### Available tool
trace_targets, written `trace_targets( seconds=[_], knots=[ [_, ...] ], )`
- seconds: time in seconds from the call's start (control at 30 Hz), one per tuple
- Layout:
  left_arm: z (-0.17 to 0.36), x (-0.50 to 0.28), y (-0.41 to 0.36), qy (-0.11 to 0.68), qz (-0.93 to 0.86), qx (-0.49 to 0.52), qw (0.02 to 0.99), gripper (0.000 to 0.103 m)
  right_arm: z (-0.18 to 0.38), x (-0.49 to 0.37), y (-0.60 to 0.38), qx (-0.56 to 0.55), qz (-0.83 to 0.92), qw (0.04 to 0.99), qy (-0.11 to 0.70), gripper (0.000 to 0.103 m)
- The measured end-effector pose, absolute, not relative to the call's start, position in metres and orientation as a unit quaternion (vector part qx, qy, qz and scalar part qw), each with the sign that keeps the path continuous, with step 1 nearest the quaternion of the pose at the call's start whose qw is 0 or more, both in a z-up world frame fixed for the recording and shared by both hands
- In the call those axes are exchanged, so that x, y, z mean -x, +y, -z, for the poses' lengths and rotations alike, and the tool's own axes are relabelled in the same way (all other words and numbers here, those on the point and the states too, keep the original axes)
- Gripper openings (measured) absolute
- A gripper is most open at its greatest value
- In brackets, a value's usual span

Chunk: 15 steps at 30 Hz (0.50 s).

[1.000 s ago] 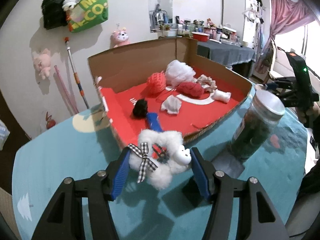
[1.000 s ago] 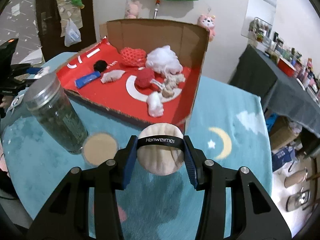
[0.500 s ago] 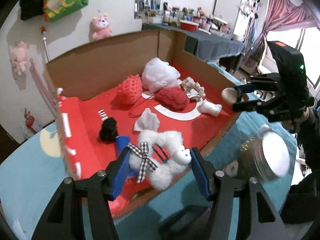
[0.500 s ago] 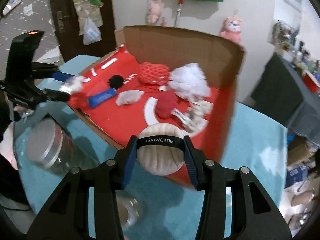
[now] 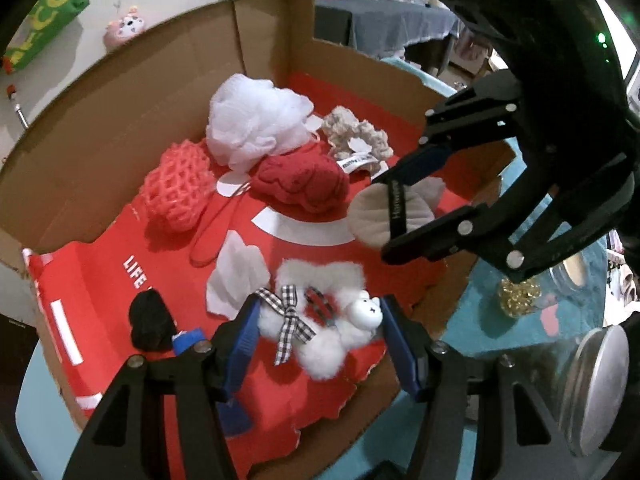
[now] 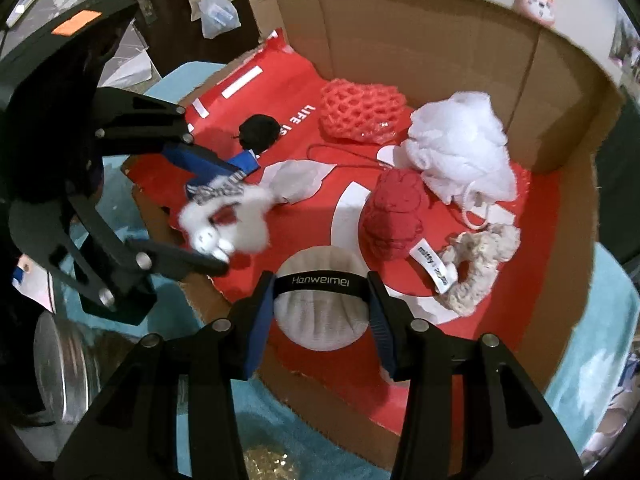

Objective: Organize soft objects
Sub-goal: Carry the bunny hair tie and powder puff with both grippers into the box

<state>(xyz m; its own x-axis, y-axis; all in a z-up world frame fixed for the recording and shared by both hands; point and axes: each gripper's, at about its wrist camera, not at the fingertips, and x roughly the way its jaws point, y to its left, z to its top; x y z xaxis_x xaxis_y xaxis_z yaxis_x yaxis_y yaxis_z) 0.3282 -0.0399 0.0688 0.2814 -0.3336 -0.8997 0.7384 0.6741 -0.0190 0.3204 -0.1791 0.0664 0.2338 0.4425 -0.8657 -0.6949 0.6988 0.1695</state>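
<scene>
Both grippers have swung in from over the teal cloth (image 5: 480, 312) and now hang above the box (image 5: 120, 128), each carrying the same thing it held a second ago.

That box is a big cardboard one with a red floor, open at the near side, its brown walls standing at the far side and to the right. The left gripper (image 5: 318, 330) is about half open and clamps a fluffy white toy (image 5: 320, 320) with a checked bow between its blue pads, over the near edge of the red floor. The right gripper (image 6: 322, 304) is closed narrower, clenched on a round cream puff (image 6: 322, 312) with a black "Hanweimei" band, over the near part of the floor, right of the toy.

Inside the box, toward the far corner, lies a white mesh sponge (image 5: 256, 120). Left of it is a coral net sponge (image 5: 178, 188), and just near it, touching, a dark red knit piece (image 5: 304, 184). A beige scrunchie (image 5: 356, 136) sits by the right wall. Nearer, a pale flat pad (image 5: 236, 276) lies just beyond the toy, with a black pompom (image 5: 150, 320) to the left, touching a small blue item (image 6: 246, 162).

Outside, on the cloth at the right, stands a jar with a metal lid (image 5: 596, 376).
</scene>
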Motion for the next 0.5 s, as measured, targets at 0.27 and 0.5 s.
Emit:
trace_targets(
  seconds=[0.27, 0.5],
  knots=[
    [-0.05, -0.341, -0.05, 0.511, 0.336, -0.227, 0.758, 0.062, -0.046, -0.332, -0.17, 0.141, -0.358, 0.761, 0.522, 0.044],
    [-0.044, -0.348, -0.052, 0.513, 0.329, -0.225, 0.76, 0.062, -0.045, -0.333, -0.171, 0.141, -0.349, 0.76, 0.529, 0.045]
  ],
)
